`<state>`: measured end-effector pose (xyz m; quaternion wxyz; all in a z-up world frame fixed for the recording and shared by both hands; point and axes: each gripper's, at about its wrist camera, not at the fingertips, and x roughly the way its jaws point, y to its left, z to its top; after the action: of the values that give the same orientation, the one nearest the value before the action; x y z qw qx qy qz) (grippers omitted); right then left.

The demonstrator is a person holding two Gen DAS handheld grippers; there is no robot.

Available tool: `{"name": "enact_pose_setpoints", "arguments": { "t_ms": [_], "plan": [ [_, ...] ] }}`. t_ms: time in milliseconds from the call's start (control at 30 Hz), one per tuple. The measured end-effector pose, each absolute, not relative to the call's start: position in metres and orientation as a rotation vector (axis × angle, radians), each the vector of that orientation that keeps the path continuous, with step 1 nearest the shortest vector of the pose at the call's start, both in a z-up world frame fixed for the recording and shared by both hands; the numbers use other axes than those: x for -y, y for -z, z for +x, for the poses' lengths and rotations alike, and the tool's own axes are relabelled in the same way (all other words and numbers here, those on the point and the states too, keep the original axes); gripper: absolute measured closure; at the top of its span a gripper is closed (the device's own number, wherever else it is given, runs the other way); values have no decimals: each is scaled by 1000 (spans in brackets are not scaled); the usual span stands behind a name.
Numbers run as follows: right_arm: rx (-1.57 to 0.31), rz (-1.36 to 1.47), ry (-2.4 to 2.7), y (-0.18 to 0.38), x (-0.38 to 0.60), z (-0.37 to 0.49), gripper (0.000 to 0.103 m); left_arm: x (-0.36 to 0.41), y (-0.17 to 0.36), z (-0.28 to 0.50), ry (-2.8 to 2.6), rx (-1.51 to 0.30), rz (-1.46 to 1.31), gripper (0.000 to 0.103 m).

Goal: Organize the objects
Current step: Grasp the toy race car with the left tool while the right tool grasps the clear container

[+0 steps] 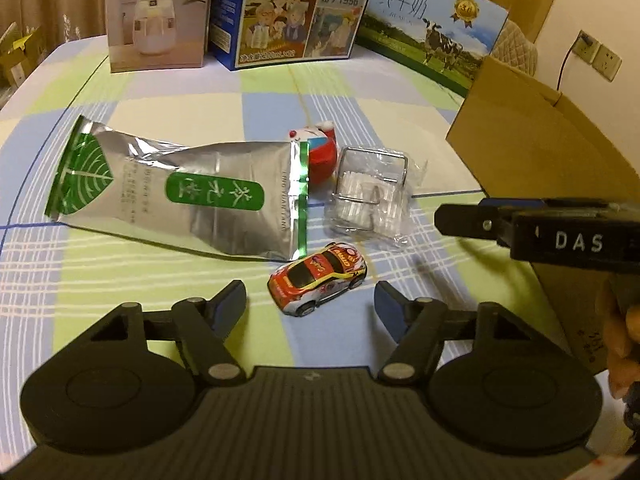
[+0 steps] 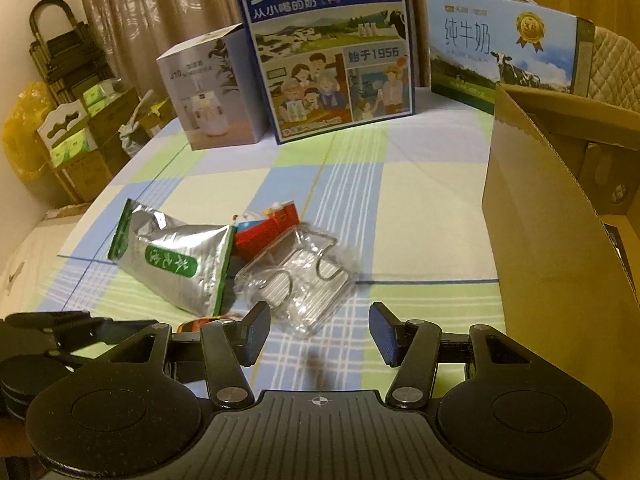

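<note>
The toy car (image 1: 317, 277) sits on the checked cloth (image 1: 168, 96) right between the spread fingers of my left claw (image 1: 310, 306), which I have lined up on it, touching nothing, because it is the nearest and easiest piece to take. Just behind it lies the foil bag (image 1: 180, 192) on its side, its sealed edge close to the car's nose. A red toy (image 1: 320, 152) is tucked against that bag's far corner, and the clear packet (image 1: 370, 196) with wire hooks rests beside it. My right claw (image 2: 318, 334) hangs wide open and empty in front of that packet, likely my next pick. The open carton (image 2: 552, 248) stands at the right, near enough to drop things in. Three printed boxes line the far edge.
</note>
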<state>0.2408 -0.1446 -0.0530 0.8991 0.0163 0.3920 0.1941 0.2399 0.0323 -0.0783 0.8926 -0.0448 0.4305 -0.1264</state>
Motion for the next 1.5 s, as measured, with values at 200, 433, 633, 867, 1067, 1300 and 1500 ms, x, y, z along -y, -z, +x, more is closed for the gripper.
{"name": "enact_pose_setpoints", "arguments": {
  "t_ms": [200,433,633,867,1067,1300,1500],
  "plan": [
    [-817,42,-392,55,149,247,51,-22,86,250,263,-884,-29,54],
    [-813,51,-397,53,150,248,51,-34,84,246,290,-889,42,70],
    [-812,63,-397,51,150,249,51,-59,83,241,211,-894,39,72],
    [-807,62,-392,51,149,248,51,-64,75,232,191,-850,-70,37],
    [-812,59,-380,53,151,250,51,-38,82,238,212,-827,-9,26],
    [-818,53,-387,55,149,253,51,-28,91,244,199,-825,34,27],
    [-812,42,-390,55,148,255,51,-30,92,247,178,-843,11,40]
  ]
}}
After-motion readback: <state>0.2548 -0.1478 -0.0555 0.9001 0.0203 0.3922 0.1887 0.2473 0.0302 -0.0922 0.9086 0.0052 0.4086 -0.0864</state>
